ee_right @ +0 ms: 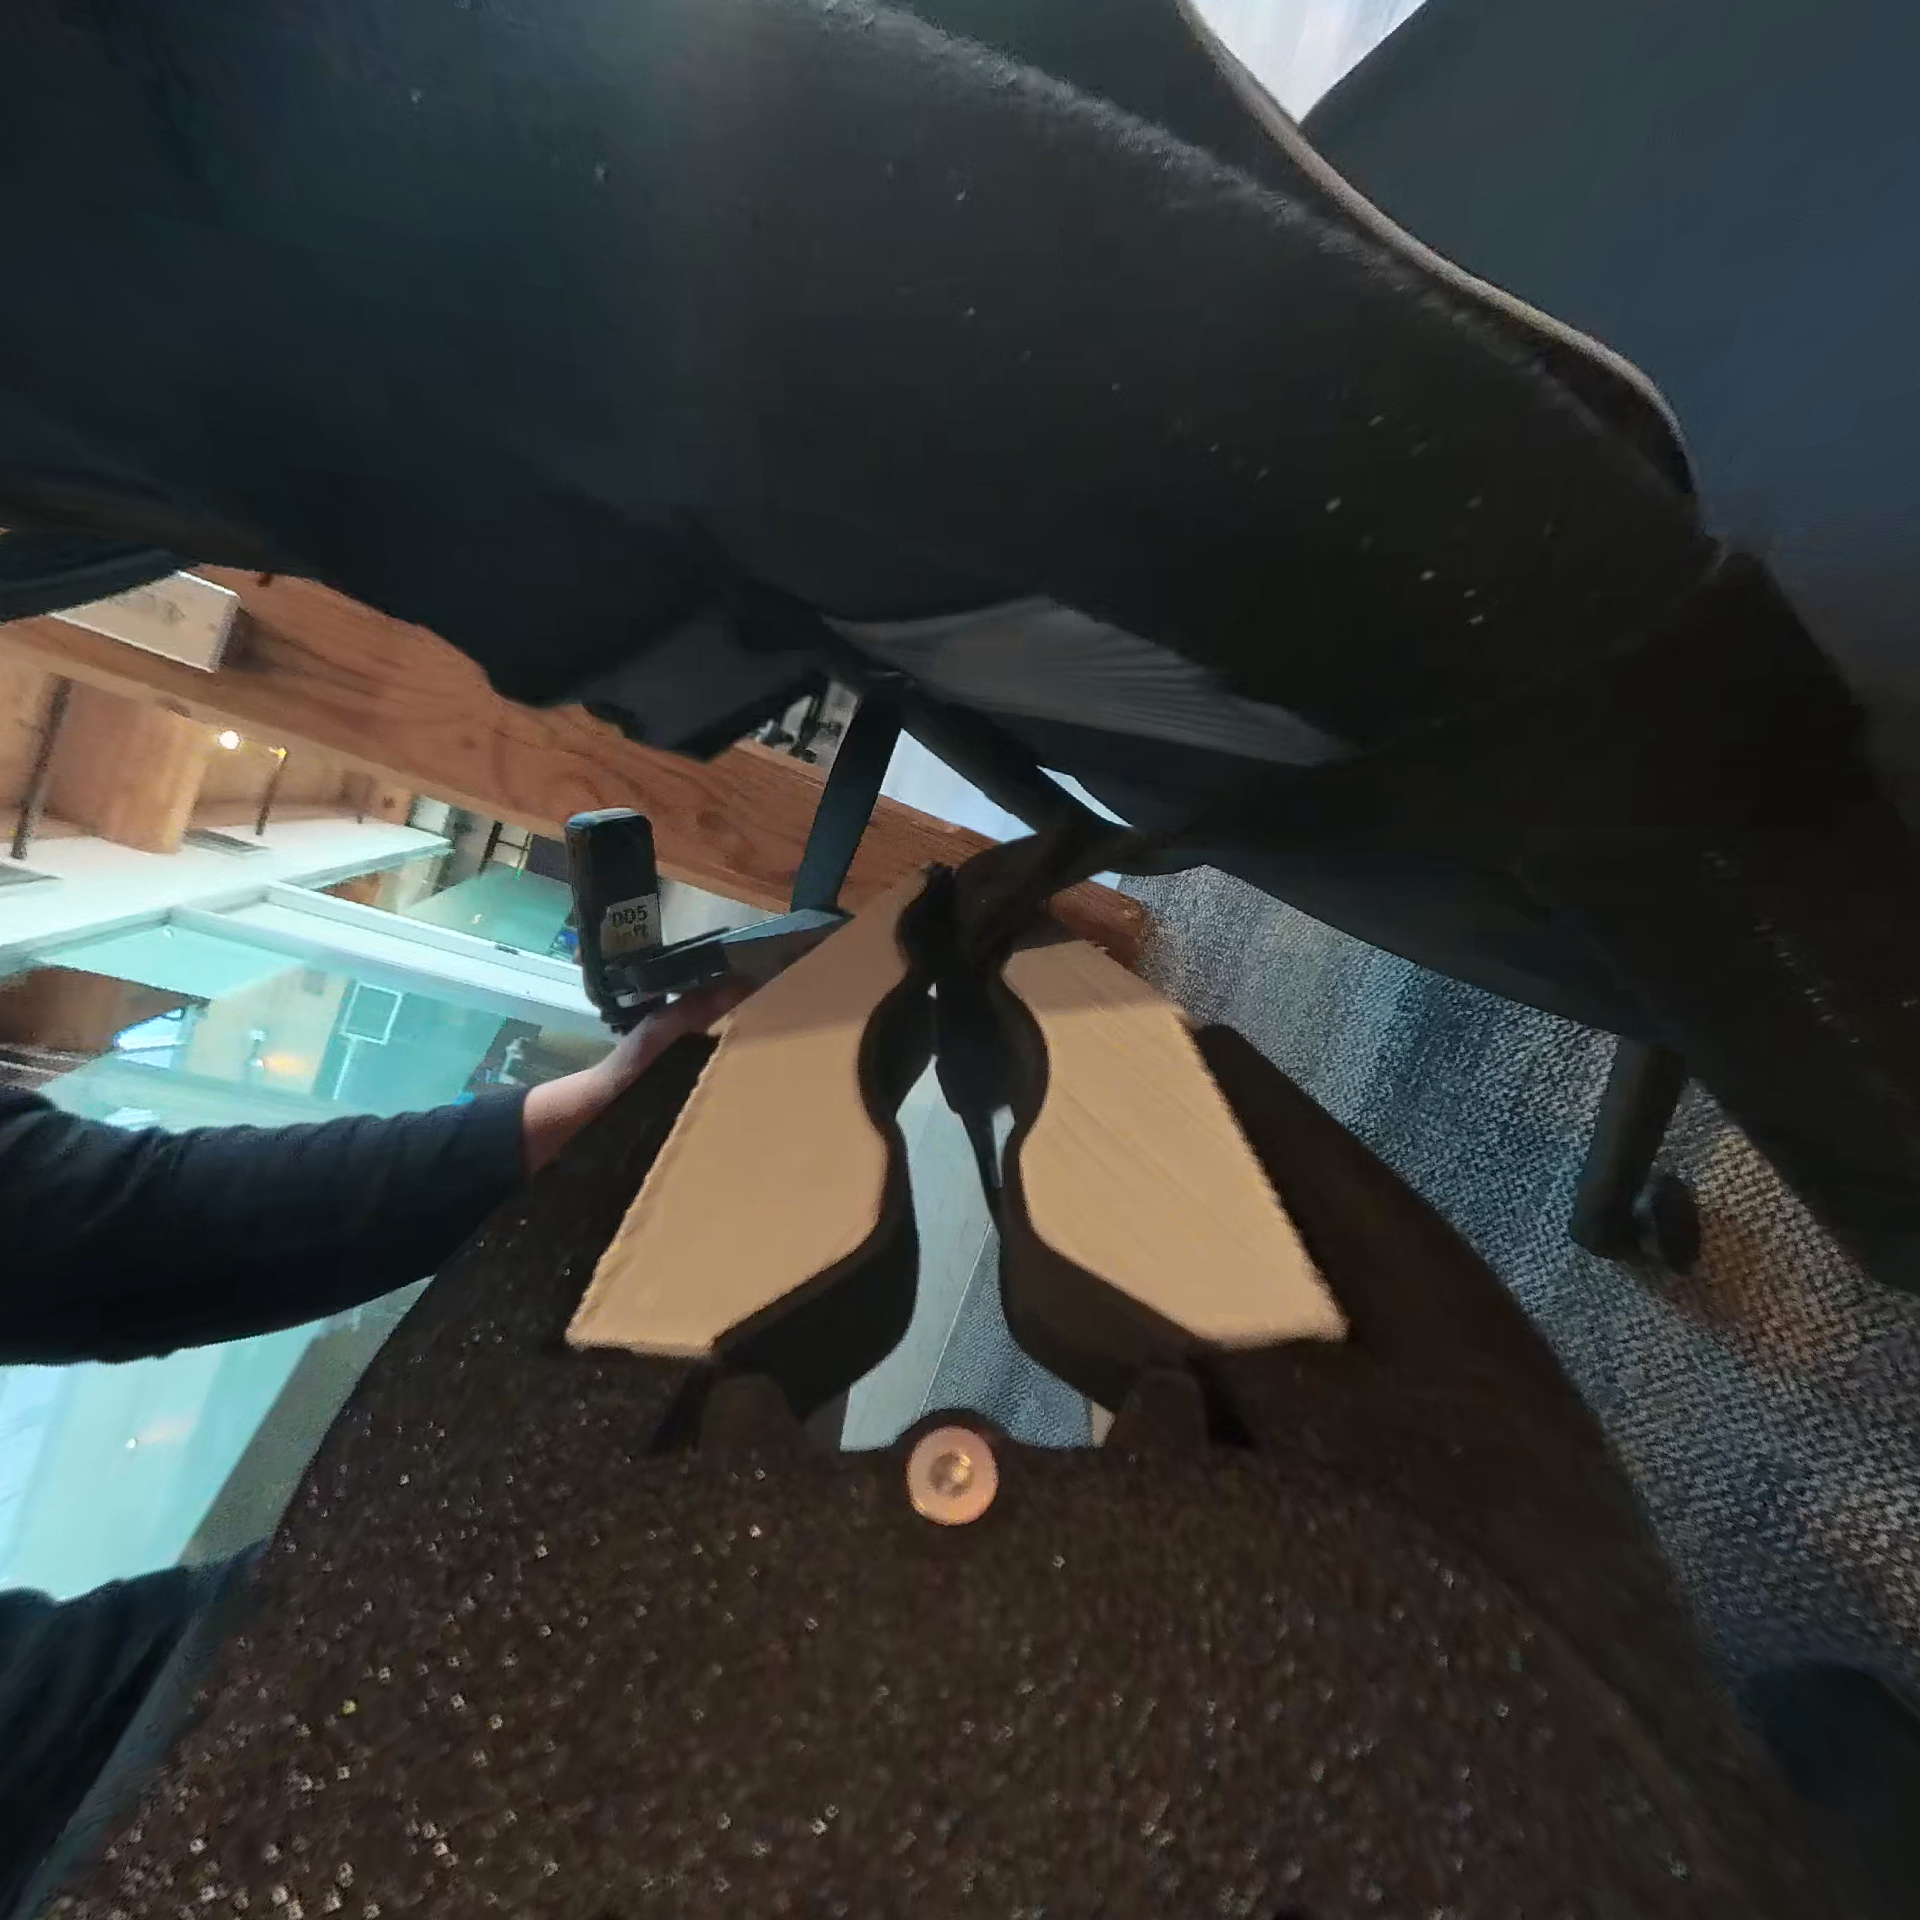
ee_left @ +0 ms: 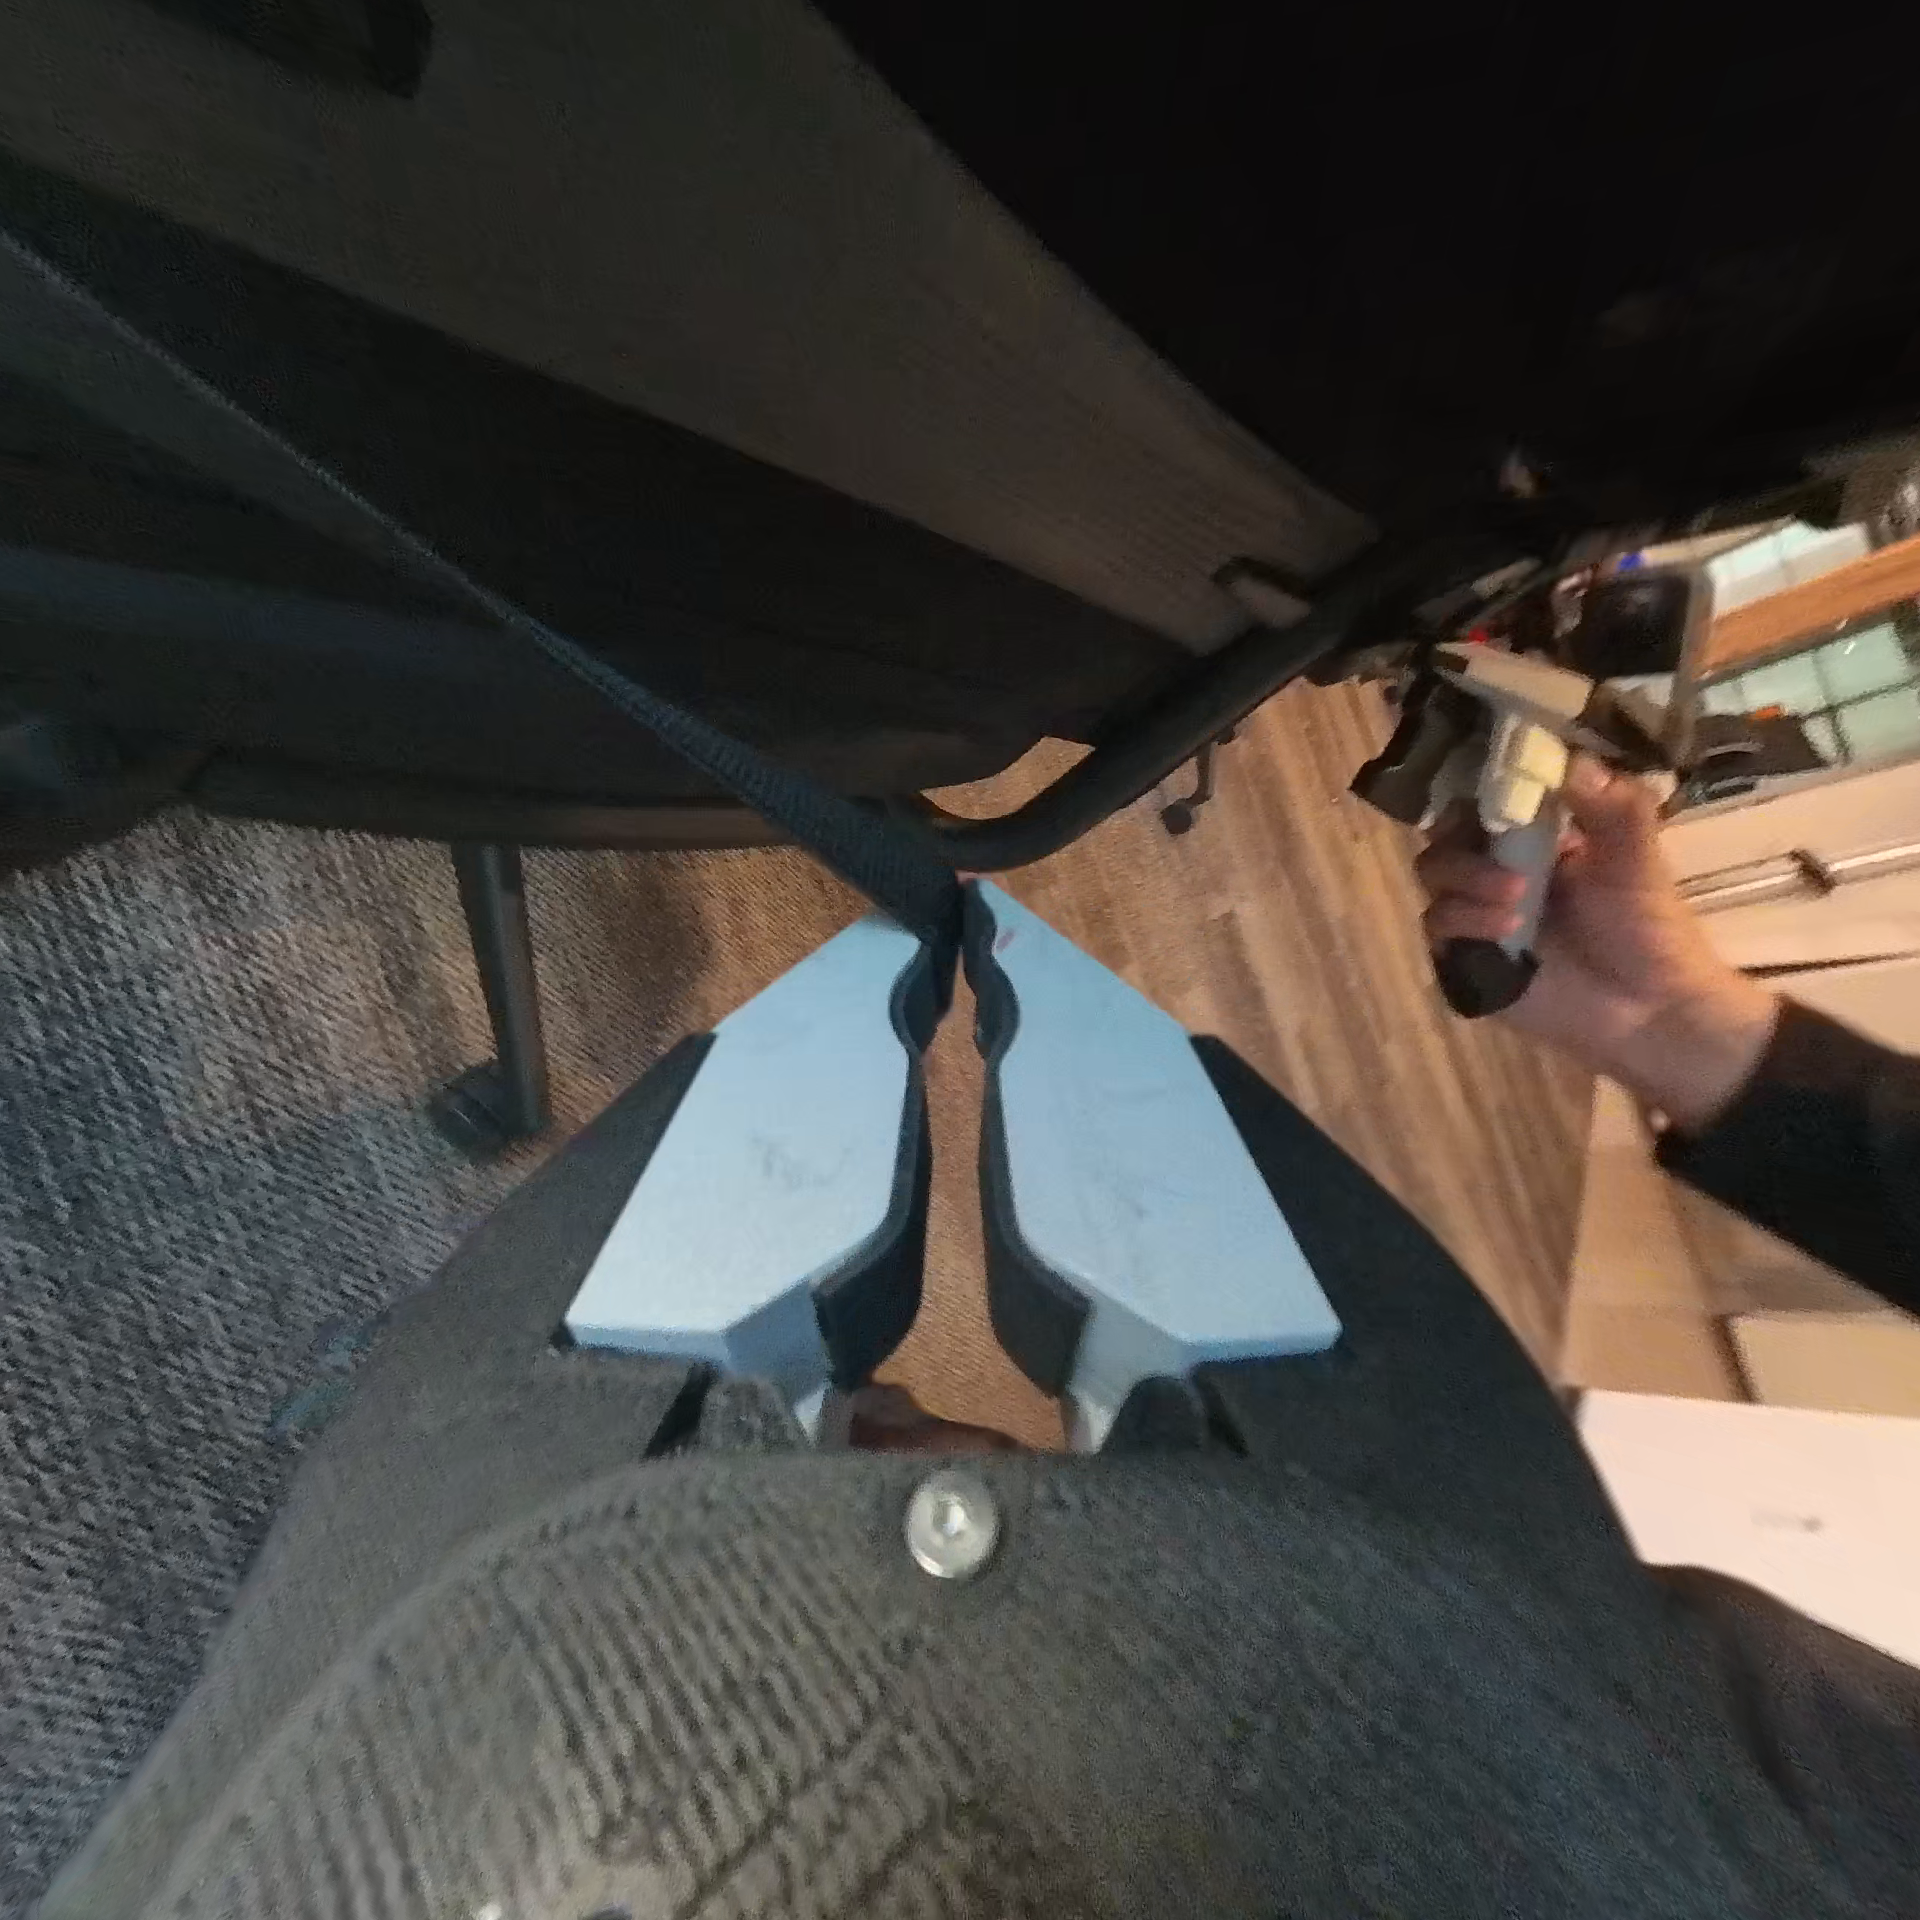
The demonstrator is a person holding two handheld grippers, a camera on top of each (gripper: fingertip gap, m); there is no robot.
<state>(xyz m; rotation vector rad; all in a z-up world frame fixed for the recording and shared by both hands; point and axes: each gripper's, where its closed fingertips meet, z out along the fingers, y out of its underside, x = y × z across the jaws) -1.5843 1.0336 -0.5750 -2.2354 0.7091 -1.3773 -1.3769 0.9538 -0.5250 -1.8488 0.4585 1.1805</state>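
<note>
A large dark fabric bag (ee_left: 727,312) hangs across the top of both views, also seen in the right wrist view (ee_right: 831,364). My left gripper (ee_left: 961,914), with pale blue fingers, is shut on the end of a black woven strap (ee_left: 727,748) that runs along the bag's edge. My right gripper (ee_right: 961,925), with beige fingers, is shut on a dark strap or fold at the bag's lower edge; a thin dark tab (ee_right: 977,1122) hangs between its fingers. Each gripper shows in the other's view, held by a hand: the right (ee_left: 1496,727), the left (ee_right: 623,914).
Grey carpet (ee_left: 208,1143) lies on the left and wood flooring (ee_left: 1299,935) on the right. A black furniture leg with a foot (ee_left: 509,987) stands on the carpet, also in the right wrist view (ee_right: 1631,1143). A white surface (ee_left: 1766,1507) is at lower right. The left gripper's tips are roughly 25 cm from the right gripper's.
</note>
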